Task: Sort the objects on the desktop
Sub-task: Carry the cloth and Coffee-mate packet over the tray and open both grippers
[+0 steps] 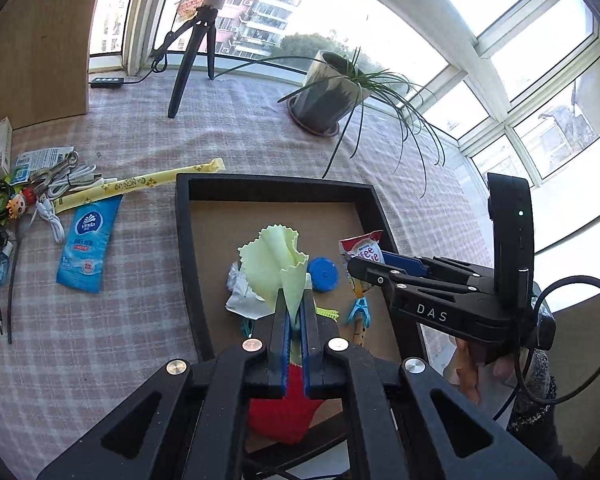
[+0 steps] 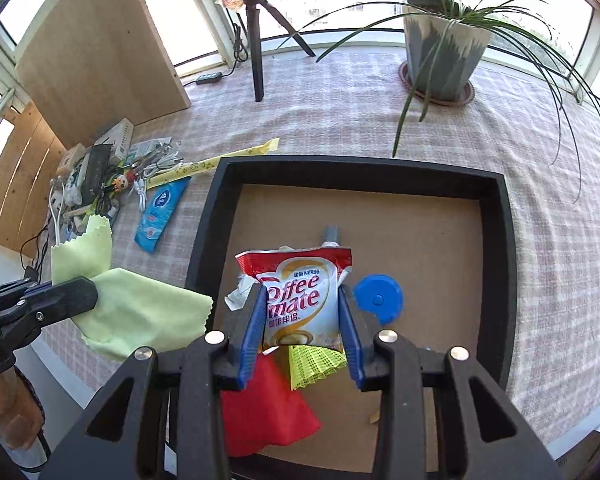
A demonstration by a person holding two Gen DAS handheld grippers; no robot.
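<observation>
I'm working in what looks like a home, on an enclosed balcony or sunroom. My table wears a pink checked cloth and sits against a wide run of windows, with apartment blocks outside. A potted plant stands on a mat near the glass. Household clutter of charging cables and packets is heaped at the left. A ring light on a tripod stands at the back, so it may double as a recording corner, though I can't be sure.

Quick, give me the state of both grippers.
Left gripper: shut on the green cloth.
Right gripper: shut on the Coffee-mate packet.
</observation>
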